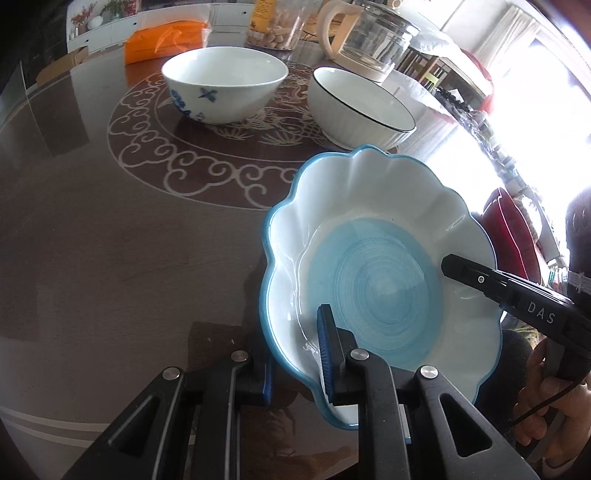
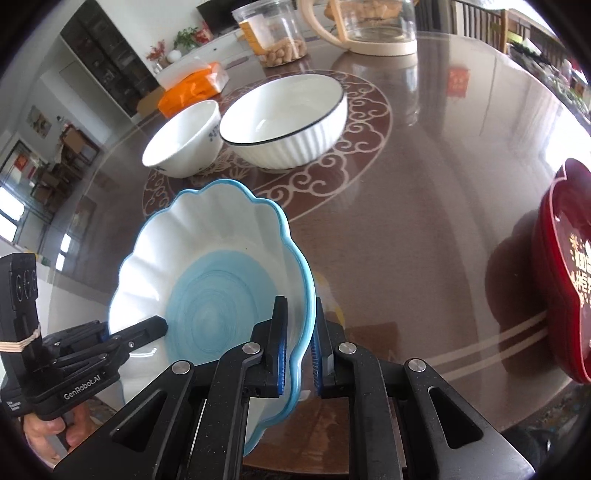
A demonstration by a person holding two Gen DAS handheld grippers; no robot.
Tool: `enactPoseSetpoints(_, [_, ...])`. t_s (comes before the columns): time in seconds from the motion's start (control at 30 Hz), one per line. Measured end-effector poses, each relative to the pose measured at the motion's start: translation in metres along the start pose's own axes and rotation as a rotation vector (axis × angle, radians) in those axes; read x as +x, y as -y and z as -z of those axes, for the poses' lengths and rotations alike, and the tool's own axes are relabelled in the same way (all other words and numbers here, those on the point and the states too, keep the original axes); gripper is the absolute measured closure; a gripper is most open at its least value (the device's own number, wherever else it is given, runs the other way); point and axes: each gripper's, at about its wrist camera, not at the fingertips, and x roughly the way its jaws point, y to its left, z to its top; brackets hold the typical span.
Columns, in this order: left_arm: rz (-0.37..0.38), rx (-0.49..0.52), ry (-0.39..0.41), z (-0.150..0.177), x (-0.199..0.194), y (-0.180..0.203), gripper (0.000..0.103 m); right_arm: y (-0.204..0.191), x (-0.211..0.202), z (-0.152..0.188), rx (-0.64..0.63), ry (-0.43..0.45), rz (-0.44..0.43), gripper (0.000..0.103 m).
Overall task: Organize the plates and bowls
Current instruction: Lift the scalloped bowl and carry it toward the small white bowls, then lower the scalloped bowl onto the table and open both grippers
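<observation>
A scalloped white plate with a blue rim and blue swirled centre (image 1: 376, 280) (image 2: 207, 266) is held from both sides, tilted over the near part of the table. My left gripper (image 1: 295, 369) is shut on its near-left rim, one pad inside and one outside. My right gripper (image 2: 300, 350) is shut on the opposite rim, and its upper finger (image 1: 465, 273) shows reaching over the plate's right side. The left gripper's finger (image 2: 147, 328) lies on the plate's inner wall. A white bowl with blue flowers (image 1: 225, 86) (image 2: 181, 140) and a ribbed white bowl with a dark rim (image 1: 358, 110) (image 2: 284, 122) stand side by side on the table's central pattern.
The glossy brown round table (image 1: 110, 240) has an orange tissue pack (image 1: 166, 40), a jar of peanuts (image 1: 277, 26) and a glass kettle (image 1: 369, 33) at the back. A red heart-shaped box (image 2: 565, 273) sits at the right edge. A hand (image 2: 55, 435) grips the left tool.
</observation>
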Motion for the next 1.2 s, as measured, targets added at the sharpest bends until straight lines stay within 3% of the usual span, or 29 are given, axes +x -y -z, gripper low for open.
enactPoseSetpoints(0.17, [-0.015,0.065,0.007,-0.011,0.013,0.034,0.084,0.041,-0.004,0.003,0.116,0.011,0.026,0.090])
enactPoseSetpoints(0.27, [-0.012,0.065,0.005,-0.017,0.016,0.038,0.084,0.047,-0.006,0.000,0.120,0.036,0.054,0.090])
enactPoseSetpoints(0.37, [0.005,0.044,0.032,-0.016,0.012,0.033,0.081,0.045,-0.008,-0.004,0.111,0.046,0.044,0.082])
enactPoseSetpoints(0.43, [0.000,0.023,0.043,-0.013,0.007,0.028,0.074,0.041,-0.015,-0.007,0.089,0.084,0.050,0.038])
enactPoseSetpoints(0.47, [-0.016,0.015,0.058,-0.010,0.000,0.023,0.069,0.039,-0.021,-0.006,0.078,0.106,0.060,0.034])
enactPoseSetpoints(0.53, [-0.051,-0.001,0.116,-0.010,-0.012,0.018,0.064,0.037,-0.029,-0.007,0.061,0.128,0.078,0.034])
enactPoseSetpoints(0.7, [-0.114,-0.057,0.246,-0.014,-0.050,-0.002,0.018,0.042,-0.043,-0.006,0.092,0.167,0.095,0.034])
enactPoseSetpoints(0.8, [-0.200,-0.062,0.307,-0.004,-0.076,-0.017,0.013,0.035,-0.058,-0.002,0.080,0.209,0.146,0.034])
enactPoseSetpoints(0.97, [-0.367,-0.042,0.303,0.006,-0.093,-0.035,0.012,0.019,-0.081,0.010,0.049,0.261,0.225,0.032])
enactPoseSetpoints(1.2, [-0.370,-0.129,0.324,0.027,-0.108,-0.052,0.012,0.002,-0.094,0.019,0.043,0.291,0.296,0.032])
